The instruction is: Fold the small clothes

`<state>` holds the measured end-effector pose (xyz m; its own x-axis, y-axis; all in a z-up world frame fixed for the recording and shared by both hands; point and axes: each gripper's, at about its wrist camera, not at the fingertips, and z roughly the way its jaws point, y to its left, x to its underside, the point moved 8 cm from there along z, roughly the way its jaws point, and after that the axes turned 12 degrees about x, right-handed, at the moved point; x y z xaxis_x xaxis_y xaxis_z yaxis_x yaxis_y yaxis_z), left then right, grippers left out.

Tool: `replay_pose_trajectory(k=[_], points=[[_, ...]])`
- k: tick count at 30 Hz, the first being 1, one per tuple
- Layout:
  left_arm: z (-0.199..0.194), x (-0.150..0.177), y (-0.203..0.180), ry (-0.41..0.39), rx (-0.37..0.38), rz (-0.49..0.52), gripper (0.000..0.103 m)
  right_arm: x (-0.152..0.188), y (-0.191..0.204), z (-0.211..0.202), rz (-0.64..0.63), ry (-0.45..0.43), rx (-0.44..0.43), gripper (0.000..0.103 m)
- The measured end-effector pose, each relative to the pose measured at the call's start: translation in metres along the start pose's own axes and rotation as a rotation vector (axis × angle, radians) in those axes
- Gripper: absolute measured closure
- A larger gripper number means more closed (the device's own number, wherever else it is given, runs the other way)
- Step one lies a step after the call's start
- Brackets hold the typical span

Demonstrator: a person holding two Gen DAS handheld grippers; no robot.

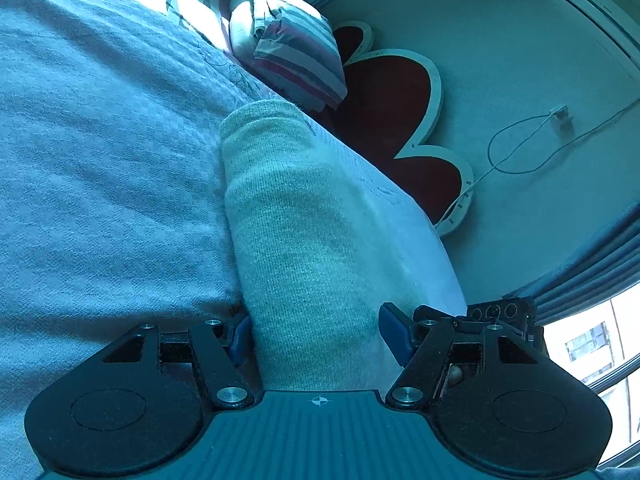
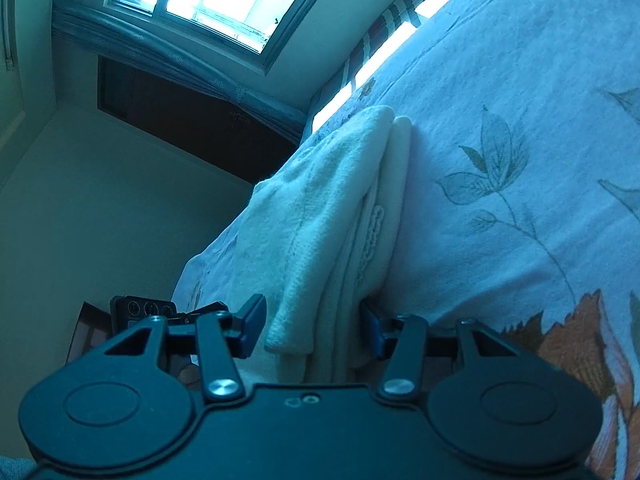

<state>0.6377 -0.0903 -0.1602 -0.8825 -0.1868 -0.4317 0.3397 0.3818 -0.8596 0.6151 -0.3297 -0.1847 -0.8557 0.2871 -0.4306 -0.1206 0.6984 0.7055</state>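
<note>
On the bed (image 1: 100, 160), near its edge, the cream knit garment (image 1: 304, 240) lies folded into a long narrow stack, each end running between the spread fingers of a gripper. The left gripper (image 1: 316, 336) and the right gripper (image 2: 314, 326) both stand open around the cloth, pads apart, not clamped. To fold well, each should probably close on all layers (image 2: 352, 248) together, then lift evenly so edges stay aligned.

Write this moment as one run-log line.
left gripper: open around knit garment | right gripper: open around it | bed: beneath
</note>
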Motion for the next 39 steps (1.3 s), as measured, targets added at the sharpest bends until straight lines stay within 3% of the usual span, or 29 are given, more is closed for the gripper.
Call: replay_pose_trajectory(k=[1,3,8,12,21,30,39], points=[[0.001,0.000,0.001,-0.001,-0.001,0.000,0.038,-0.001,0.000,0.001,-0.006,0.003,-0.003,0.053],[0.001,0.000,0.001,0.006,-0.027,0.006,0.050,-0.003,0.002,0.004,-0.019,0.008,-0.007,0.054],[0.001,0.000,0.003,-0.012,-0.032,0.009,0.059,-0.005,0.005,0.008,-0.045,0.010,-0.004,0.055],[0.000,0.003,-0.014,-0.030,-0.080,0.075,0.066,-0.003,0.009,0.003,-0.091,-0.016,0.050,0.070],[-0.027,-0.010,-0.070,-0.078,-0.064,0.173,0.067,0.003,0.054,-0.040,-0.173,-0.130,0.050,0.072],[-0.087,0.002,-0.126,-0.120,-0.053,0.250,0.067,0.026,0.121,-0.083,-0.260,-0.178,0.044,0.072],[-0.177,0.018,-0.139,-0.191,-0.117,0.289,0.067,0.051,0.194,-0.066,-0.329,-0.165,-0.014,0.072]])
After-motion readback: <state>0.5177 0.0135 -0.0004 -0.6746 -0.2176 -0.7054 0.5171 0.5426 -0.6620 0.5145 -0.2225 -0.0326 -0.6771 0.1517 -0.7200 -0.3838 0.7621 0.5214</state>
